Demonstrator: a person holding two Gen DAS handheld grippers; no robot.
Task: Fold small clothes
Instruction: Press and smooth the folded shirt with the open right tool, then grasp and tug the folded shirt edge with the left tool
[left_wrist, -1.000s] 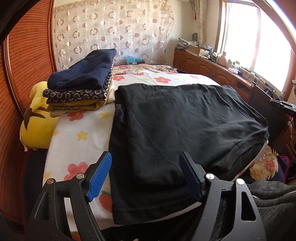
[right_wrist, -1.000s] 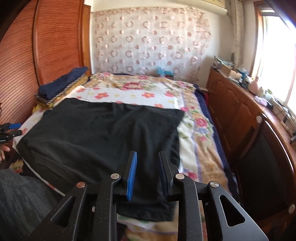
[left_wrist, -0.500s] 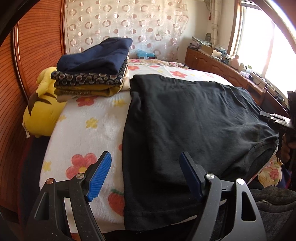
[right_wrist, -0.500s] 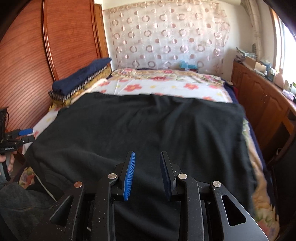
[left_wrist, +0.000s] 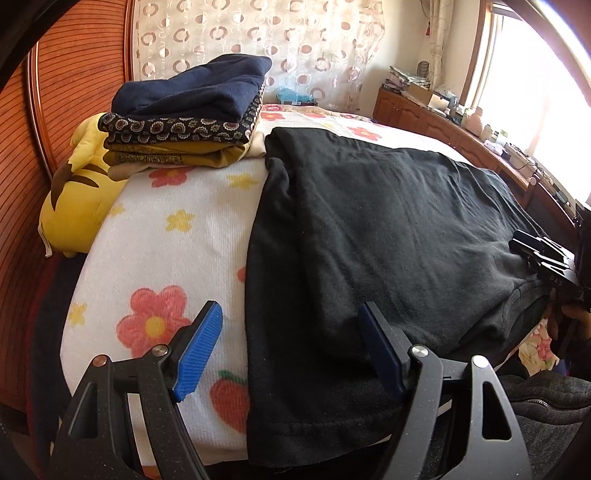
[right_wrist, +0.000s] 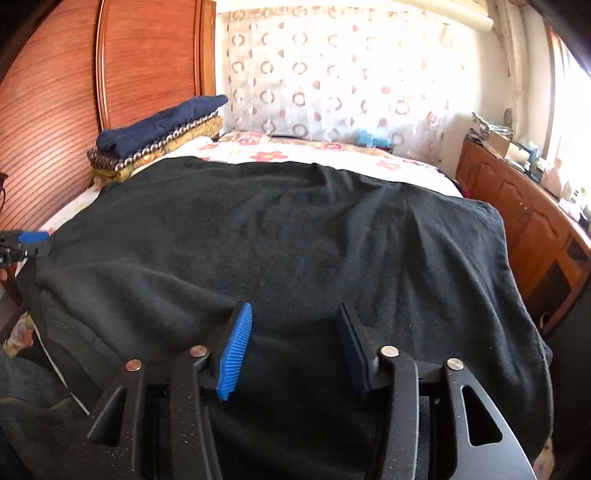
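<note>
**Black shirt spread flat across the bed**

Nearest us, our left gripper (left_wrist: 290, 347) gapes wide, empty, over the black shirt (left_wrist: 388, 236) edge. Our right gripper (right_wrist: 293, 349) is parted, empty, above it. The shirt's long axis runs across the bed (left_wrist: 177, 229). Only the left view shows the yellow plush (left_wrist: 79, 199) beside the folded stack (left_wrist: 188, 110).

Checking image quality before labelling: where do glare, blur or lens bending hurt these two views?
Left wrist view: window blown out white, wooden headboard bowed by the fisheye, black garment sharp. Right wrist view: window glare at the right edge, curtain soft and washed out, garment folds readable.
</note>
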